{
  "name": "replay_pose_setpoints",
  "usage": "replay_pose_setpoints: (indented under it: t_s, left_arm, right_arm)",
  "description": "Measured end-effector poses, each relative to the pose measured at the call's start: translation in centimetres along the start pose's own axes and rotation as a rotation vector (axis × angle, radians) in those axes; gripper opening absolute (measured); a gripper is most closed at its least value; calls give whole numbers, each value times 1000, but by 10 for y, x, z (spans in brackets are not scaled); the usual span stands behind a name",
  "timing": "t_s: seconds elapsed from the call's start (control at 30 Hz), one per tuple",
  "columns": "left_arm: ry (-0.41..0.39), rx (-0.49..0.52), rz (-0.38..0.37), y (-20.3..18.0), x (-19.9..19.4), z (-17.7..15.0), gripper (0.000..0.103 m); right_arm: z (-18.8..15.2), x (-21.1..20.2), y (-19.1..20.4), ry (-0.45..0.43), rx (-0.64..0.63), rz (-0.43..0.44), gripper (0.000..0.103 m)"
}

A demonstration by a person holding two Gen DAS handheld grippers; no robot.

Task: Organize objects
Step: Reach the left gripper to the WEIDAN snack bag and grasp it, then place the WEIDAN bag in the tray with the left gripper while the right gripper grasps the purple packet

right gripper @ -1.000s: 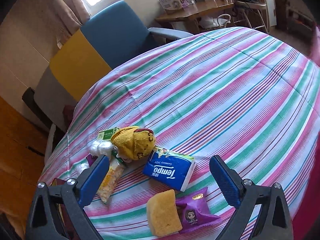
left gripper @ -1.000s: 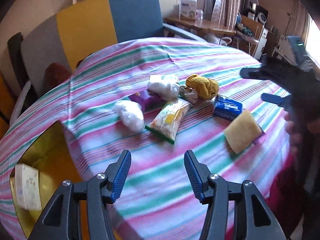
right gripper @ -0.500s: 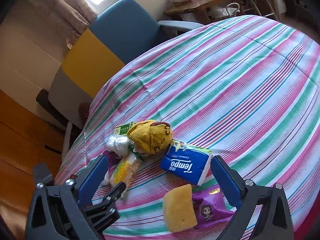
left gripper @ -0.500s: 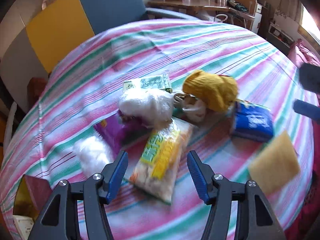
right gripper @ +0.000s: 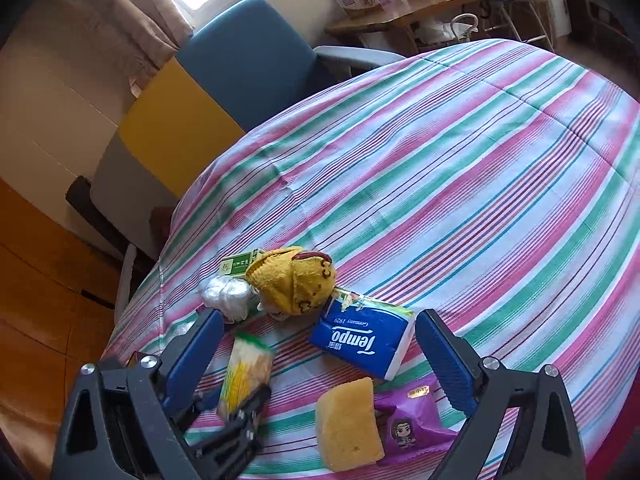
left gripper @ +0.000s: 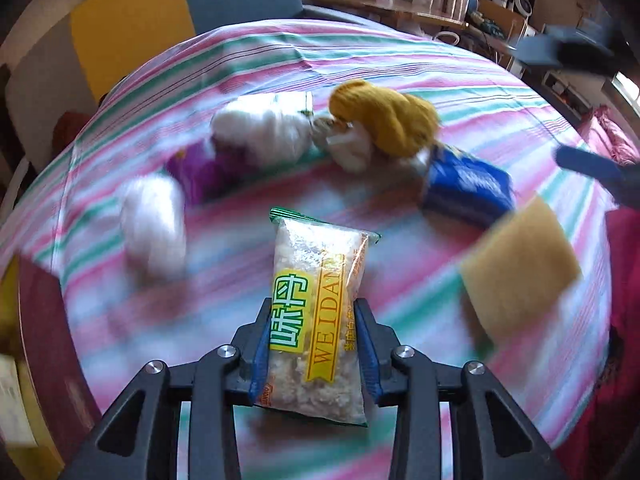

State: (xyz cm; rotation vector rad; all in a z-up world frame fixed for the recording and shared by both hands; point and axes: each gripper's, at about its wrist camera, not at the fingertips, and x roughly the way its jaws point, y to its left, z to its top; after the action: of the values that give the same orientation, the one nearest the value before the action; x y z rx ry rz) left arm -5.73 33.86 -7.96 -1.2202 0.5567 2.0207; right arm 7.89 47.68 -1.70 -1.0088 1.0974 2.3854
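The left tongs [left gripper: 315,354] are pinching a clear snack bag [left gripper: 318,312] by its lower half, one blue finger on each long edge, with the bag pointing straight ahead and apparently lifted off the striped table [left gripper: 400,64]. The rest of that view is smeared, so how far the bag hangs above the cloth cannot be told. The right tongs [right gripper: 318,356] are spread wide and hold nothing, hovering over the near edge of the pile; the same snack bag [right gripper: 245,372] shows in their view, gripped by the other tool.

The bag is soft and its filling loose, so the carry probably goes best kept level and unhurried, with steady pressure that neither crushes the contents nor lets the slick film slide out. Its free end should be kept above the neighbours.

Those neighbours remain on the table: a blue tissue pack [right gripper: 362,340], a yellow sponge [right gripper: 348,426] touching a purple packet [right gripper: 412,424], a mustard knitted hat [right gripper: 292,280], a white plastic bundle [right gripper: 226,294] and a green box [right gripper: 238,266] behind it.
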Motion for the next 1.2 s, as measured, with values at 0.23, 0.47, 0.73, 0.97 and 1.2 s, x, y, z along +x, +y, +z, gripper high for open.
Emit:
replay_pose_setpoints:
  t_s: [0.23, 0.47, 0.73, 0.97, 1.2]
  left_arm:
    - [-85, -26, -16, -7, -24, -53, 38]
    - [-105, -37, -21, -4, -28, -63, 38]
    - [-120, -53, -31, 0, -27, -68, 38]
    - [-125, -53, -30, -1, -25, -69, 38]
    - [-142, -54, -37, 1, -26, -72, 39]
  right_arm:
    - [0, 7, -7, 50, 39, 17, 98]
    - [-7, 18, -3, 124, 32, 33, 96]
    - [-18, 22, 27, 251, -49, 385, 76]
    - [-2, 5, -11, 97, 129, 312, 81]
    - [4, -2, -43, 27, 284, 212, 81]
